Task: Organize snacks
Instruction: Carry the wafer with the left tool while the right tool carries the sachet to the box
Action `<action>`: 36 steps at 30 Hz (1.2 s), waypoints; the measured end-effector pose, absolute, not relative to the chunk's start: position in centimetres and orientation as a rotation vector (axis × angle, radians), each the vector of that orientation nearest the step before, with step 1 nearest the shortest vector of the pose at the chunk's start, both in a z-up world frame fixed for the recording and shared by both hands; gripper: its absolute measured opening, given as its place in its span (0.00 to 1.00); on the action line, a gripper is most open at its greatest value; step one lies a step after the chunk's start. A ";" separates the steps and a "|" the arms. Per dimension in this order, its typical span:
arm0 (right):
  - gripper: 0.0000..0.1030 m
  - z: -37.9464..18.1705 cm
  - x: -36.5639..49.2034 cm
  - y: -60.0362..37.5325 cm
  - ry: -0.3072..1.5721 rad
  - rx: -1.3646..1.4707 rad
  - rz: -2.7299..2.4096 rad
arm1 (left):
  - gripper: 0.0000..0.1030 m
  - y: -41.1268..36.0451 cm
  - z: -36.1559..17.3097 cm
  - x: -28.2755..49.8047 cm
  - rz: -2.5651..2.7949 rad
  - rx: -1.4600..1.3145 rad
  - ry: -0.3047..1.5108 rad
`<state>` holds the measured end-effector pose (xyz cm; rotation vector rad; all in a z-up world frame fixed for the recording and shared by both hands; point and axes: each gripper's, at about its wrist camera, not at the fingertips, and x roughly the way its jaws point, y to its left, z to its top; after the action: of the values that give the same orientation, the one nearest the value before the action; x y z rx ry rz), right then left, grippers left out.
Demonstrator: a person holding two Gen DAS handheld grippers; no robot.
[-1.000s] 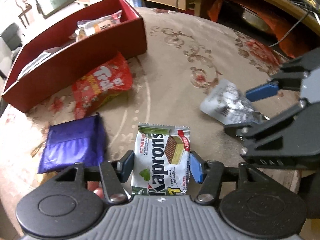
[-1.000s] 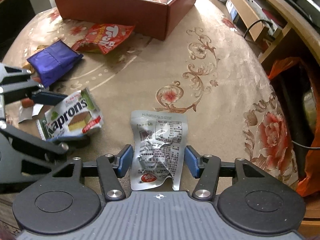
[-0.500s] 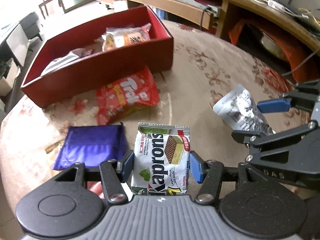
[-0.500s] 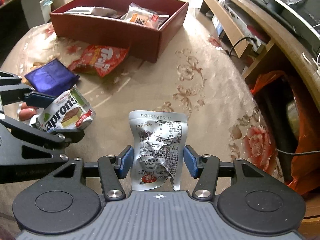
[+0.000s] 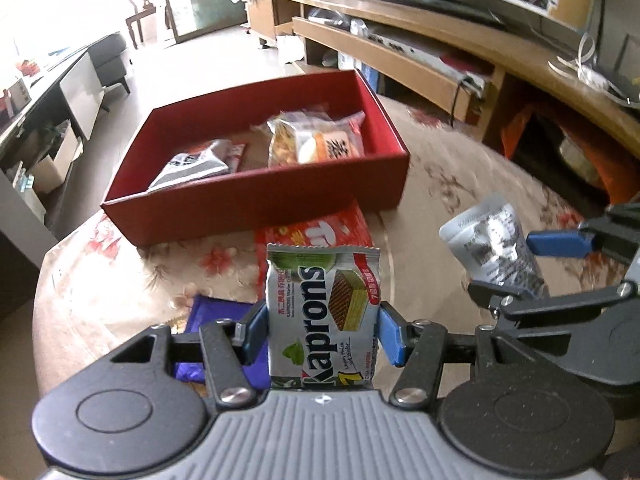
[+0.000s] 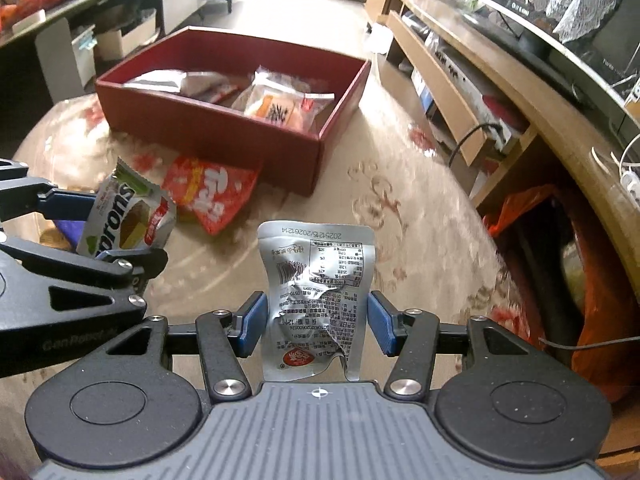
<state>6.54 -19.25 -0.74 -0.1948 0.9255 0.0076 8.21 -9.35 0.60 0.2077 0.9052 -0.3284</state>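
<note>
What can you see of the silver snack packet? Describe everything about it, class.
The silver packet is a small foil pouch, shiny and crinkled, with its printed back showing: black text, a barcode, a date line along the top seal and a red round logo near the bottom. It stands upright, lifted clear of the flowered tablecloth, pinched at its sides between the blue pads of the right gripper. Nothing else touches it. The red box lies beyond it.

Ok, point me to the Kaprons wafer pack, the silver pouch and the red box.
Kaprons wafer pack (image 5: 322,312): left wrist view, on the printed front.
Silver pouch (image 6: 316,300): right wrist view, on the crinkled label side.
Red box (image 5: 256,200): left wrist view, on the near outer wall.
</note>
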 end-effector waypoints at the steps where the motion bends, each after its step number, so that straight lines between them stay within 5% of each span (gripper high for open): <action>1: 0.60 -0.6 6.7 -19.2 0.921 -0.187 0.011 | 0.56 -9.1 0.8 8.3 -0.329 0.196 0.904; 36: 0.60 3.5 15.4 -18.3 0.775 -0.061 0.032 | 0.56 -5.6 5.1 17.3 -0.157 0.018 0.800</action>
<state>15.39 -18.28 3.46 -0.0606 0.7755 0.0324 17.34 -5.55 5.09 0.0176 0.7997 -0.1566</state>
